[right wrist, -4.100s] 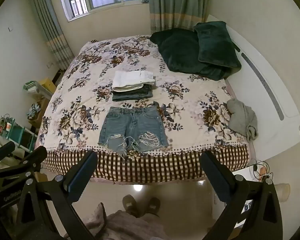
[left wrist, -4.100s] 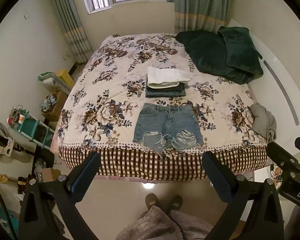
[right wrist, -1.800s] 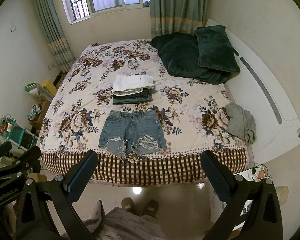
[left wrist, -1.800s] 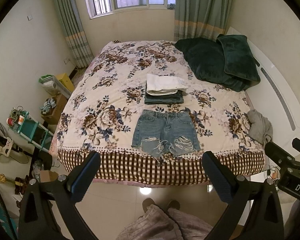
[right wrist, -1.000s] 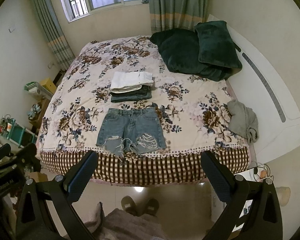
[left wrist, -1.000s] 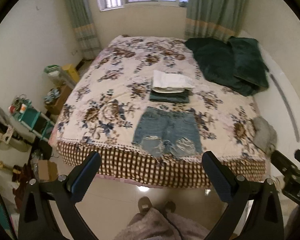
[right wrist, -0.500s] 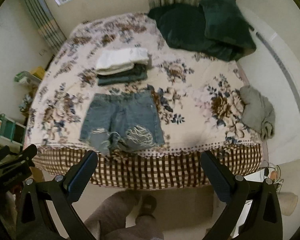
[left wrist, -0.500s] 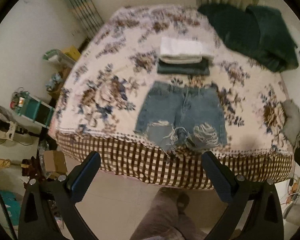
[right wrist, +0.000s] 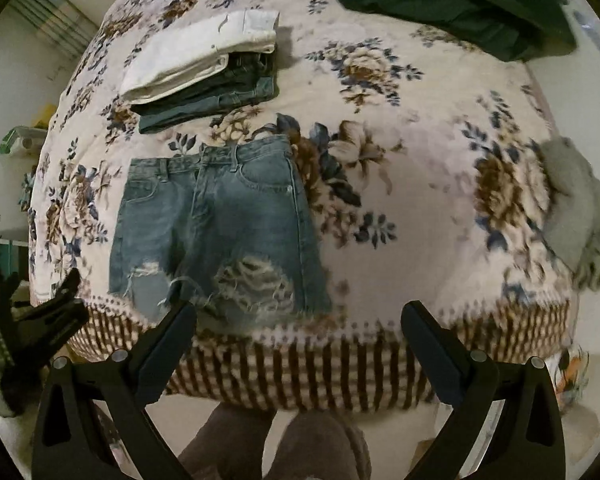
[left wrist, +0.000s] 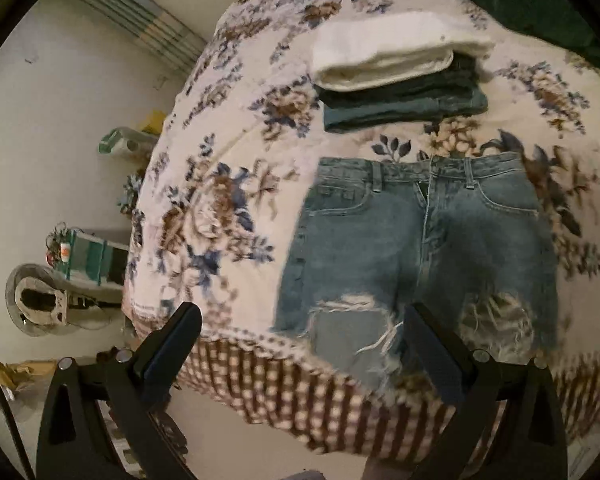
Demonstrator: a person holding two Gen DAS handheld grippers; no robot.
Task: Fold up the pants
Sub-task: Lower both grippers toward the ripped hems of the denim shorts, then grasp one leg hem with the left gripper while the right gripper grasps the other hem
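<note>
Ripped blue denim shorts [left wrist: 416, 248] lie flat, unfolded, near the foot edge of the floral bed [left wrist: 220, 208], waistband away from me; they also show in the right wrist view [right wrist: 216, 224]. My left gripper [left wrist: 300, 344] is open and empty, above the bed's foot edge by the shorts' left leg hem. My right gripper [right wrist: 300, 340] is open and empty, just off the foot edge, right of the shorts. The left gripper's body [right wrist: 36, 320] shows at the left of the right wrist view.
A stack of folded pants, white on top of dark denim [left wrist: 396, 80], lies behind the shorts [right wrist: 204, 72]. Dark green bedding [right wrist: 460, 4] is at the far right. A grey garment [right wrist: 576, 216] lies at the bed's right edge. Shelf and clutter [left wrist: 84, 256] stand left of the bed.
Both grippers have moved forward and down toward the foot of the bed; the shorts now fill much more of each view. Both stay open.
</note>
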